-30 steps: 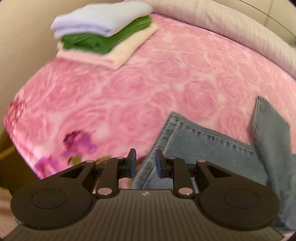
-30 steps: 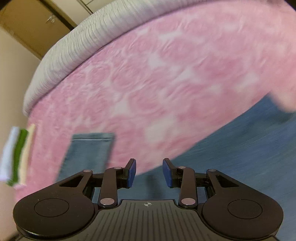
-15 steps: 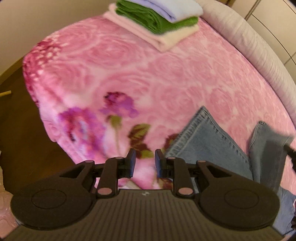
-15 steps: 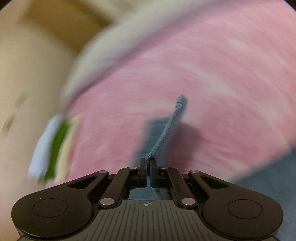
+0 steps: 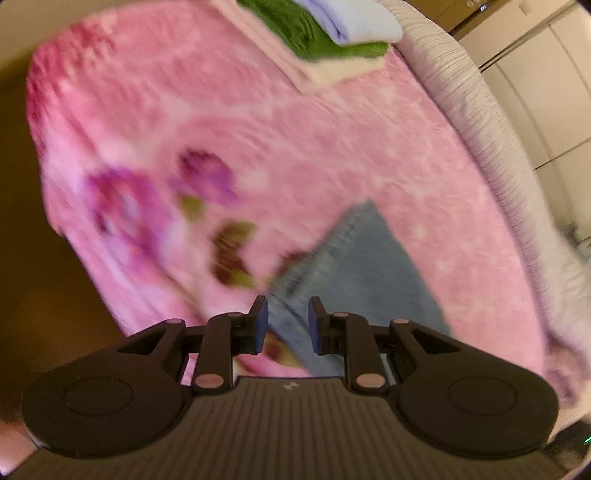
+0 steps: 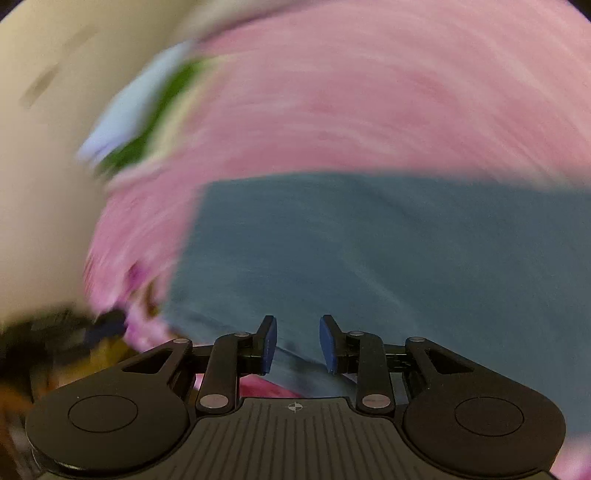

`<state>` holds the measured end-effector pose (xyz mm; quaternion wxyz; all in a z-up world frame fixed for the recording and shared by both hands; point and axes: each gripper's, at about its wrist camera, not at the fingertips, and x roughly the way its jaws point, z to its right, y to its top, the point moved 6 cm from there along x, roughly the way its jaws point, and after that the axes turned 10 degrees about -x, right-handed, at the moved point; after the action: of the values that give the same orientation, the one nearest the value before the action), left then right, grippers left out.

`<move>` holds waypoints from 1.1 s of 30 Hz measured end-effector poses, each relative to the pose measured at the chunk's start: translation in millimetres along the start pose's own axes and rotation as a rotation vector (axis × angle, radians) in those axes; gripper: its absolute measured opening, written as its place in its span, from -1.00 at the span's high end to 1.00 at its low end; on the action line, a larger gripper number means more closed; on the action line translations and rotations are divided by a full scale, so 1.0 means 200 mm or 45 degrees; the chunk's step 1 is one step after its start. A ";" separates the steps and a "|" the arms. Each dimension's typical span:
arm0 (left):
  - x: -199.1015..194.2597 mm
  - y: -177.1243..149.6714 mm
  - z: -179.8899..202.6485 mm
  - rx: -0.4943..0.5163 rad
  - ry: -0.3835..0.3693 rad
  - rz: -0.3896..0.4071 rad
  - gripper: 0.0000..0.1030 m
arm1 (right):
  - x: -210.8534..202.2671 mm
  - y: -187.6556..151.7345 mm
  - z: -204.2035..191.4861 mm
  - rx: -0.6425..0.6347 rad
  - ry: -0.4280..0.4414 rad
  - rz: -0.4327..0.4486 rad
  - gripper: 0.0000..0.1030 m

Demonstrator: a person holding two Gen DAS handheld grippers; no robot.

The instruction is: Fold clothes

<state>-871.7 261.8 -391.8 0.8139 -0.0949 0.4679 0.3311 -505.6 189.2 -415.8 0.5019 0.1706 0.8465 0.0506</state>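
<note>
A pair of blue jeans (image 5: 354,258) lies on the pink flowered blanket (image 5: 221,129), near its front edge. My left gripper (image 5: 284,325) hovers over the hem corner of the jeans, its fingers a little apart. The denim edge shows in the gap but the pads do not press on it. In the blurred right wrist view the jeans (image 6: 369,251) are a broad flat slab. My right gripper (image 6: 297,343) stands over their near edge with its jaws opening. Denim lies below the gap and nothing is gripped.
A stack of folded clothes (image 5: 332,29), pale blue on green on cream, sits at the far corner of the bed and shows smeared as the stack (image 6: 147,110). A grey ribbed bolster (image 5: 480,122) runs along the right side. Wooden floor (image 5: 37,258) lies past the left bed edge.
Half a second ago my right gripper was shut on a lifted jeans edge. It has let go, swung across, and the denim now lies flat. My left gripper rolled and shifted over the hem.
</note>
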 end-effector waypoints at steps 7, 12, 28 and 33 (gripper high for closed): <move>0.18 -0.08 0.03 -0.300 -0.148 -0.091 0.52 | -0.24 -0.34 0.65 1.114 0.076 0.187 0.42; 0.27 -0.07 -0.05 -0.486 -0.123 -0.076 0.48 | -0.27 -0.43 0.81 1.449 0.163 0.336 0.41; 0.29 -0.13 -0.05 -0.453 -0.091 -0.014 1.00 | -0.26 -0.52 0.85 1.515 0.145 0.377 0.33; 0.15 -0.07 0.01 -0.169 -0.117 0.018 1.00 | -0.33 -0.57 0.85 1.484 0.139 0.377 0.33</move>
<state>-851.7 265.5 -418.7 0.8241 -0.1300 0.4077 0.3710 -356.4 45.0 -473.8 0.2692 0.5308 0.7265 -0.3435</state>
